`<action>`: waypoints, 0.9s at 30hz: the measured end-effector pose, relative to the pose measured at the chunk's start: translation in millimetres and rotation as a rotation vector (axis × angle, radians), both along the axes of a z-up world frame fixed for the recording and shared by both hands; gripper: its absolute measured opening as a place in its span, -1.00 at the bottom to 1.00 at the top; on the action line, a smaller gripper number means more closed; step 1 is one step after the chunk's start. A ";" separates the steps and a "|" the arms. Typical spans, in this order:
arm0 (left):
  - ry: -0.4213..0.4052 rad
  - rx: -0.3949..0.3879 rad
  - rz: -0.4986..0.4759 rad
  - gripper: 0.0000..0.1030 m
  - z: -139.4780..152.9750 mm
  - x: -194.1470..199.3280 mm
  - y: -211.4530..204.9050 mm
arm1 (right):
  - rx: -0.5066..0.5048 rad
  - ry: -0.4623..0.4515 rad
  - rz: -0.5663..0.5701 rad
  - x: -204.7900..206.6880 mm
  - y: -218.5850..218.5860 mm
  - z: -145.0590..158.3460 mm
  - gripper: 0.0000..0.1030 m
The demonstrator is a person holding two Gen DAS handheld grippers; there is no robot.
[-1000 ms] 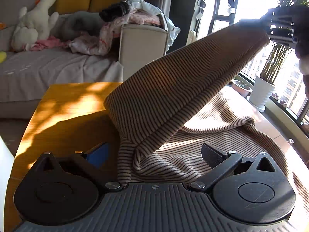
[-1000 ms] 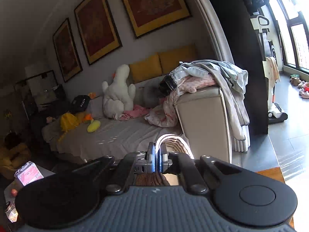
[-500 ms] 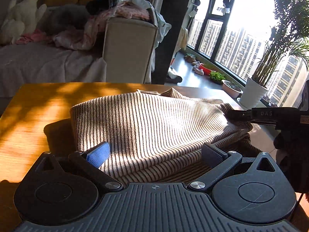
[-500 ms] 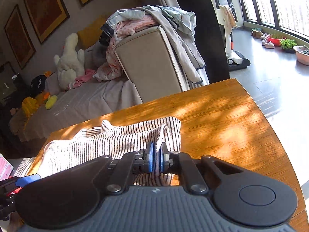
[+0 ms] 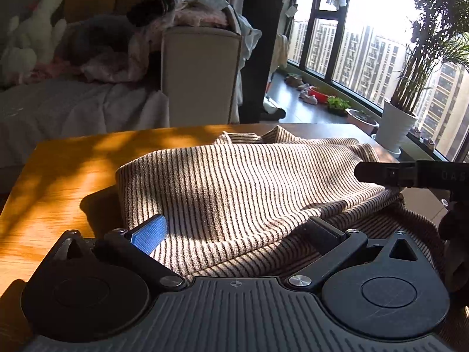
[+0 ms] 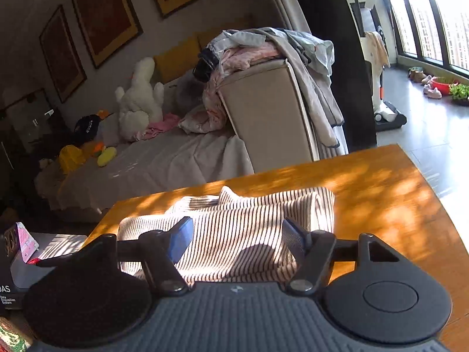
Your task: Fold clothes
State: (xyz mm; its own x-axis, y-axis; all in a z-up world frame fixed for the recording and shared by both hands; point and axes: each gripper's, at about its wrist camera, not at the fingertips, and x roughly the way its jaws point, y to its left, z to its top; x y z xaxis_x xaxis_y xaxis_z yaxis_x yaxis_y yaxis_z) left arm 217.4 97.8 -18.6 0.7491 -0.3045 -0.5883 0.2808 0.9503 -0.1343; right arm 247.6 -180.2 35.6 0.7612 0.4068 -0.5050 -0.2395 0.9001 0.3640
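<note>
A beige knit garment with dark stripes (image 5: 234,182) lies folded over on the wooden table (image 5: 67,173). My left gripper (image 5: 234,231) stands open at its near edge, the cloth lying loose between the blue pad (image 5: 149,231) and the black finger. In the left wrist view my right gripper (image 5: 381,173) shows as a dark bar at the garment's right end. In the right wrist view the right gripper (image 6: 239,236) is open just above the striped garment (image 6: 234,214), holding nothing. The table (image 6: 381,193) runs bare to the right of the cloth.
Behind the table stands a sofa (image 6: 263,111) piled with loose clothes (image 6: 263,50), with a white plush toy (image 6: 140,99) on the seat. A potted plant (image 5: 395,126) stands by the windows on the right. The table's far edge lies just behind the garment.
My right gripper carried the raised fold down onto the garment, then opened and let it go. The left gripper stayed open at the near edge.
</note>
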 end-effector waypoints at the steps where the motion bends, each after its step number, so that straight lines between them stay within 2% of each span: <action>1: -0.004 -0.016 0.003 1.00 3.9 -2.5 1.8 | -0.004 0.006 -0.002 -0.1 0.8 -5.0 0.32; 3: -0.022 -0.062 -0.002 1.00 13.0 -6.1 4.4 | -0.004 0.000 0.002 -1.2 1.2 -5.2 0.48; 7: -0.093 -0.179 -0.046 1.00 33.3 -6.7 4.1 | -0.003 -0.010 0.011 -3.2 2.0 -5.4 0.53; 9: -0.087 -0.179 -0.071 1.00 31.2 4.4 -1.1 | -0.003 -0.015 0.016 -4.2 2.3 -5.6 0.60; 12: -0.019 -0.143 -0.019 1.00 12.4 23.3 -0.6 | -0.002 -0.023 0.023 -5.7 2.9 -5.8 0.65; 15: 0.004 -0.093 0.041 1.00 -2.9 28.6 3.0 | -0.001 -0.031 0.030 -7.2 3.5 -6.0 0.65; 17: 0.010 -0.063 0.049 1.00 -5.5 28.7 0.4 | -0.001 -0.037 0.034 -8.2 3.9 -6.1 0.67; 21: 0.009 -0.077 0.051 1.00 -6.2 27.9 3.8 | -0.026 -0.038 0.035 -11.1 7.4 -1.5 0.74; 23: 0.008 -0.087 0.052 1.00 -6.5 27.4 5.9 | -0.030 -0.055 0.043 -19.3 9.0 4.9 1.00; 25: 0.007 -0.091 0.053 1.00 -6.4 27.4 5.7 | -0.043 -0.066 0.042 -28.6 11.0 10.4 1.00; 27: 0.004 -0.092 0.054 1.00 -6.3 27.3 5.0 | -0.064 -0.037 0.032 -29.4 12.7 7.8 1.00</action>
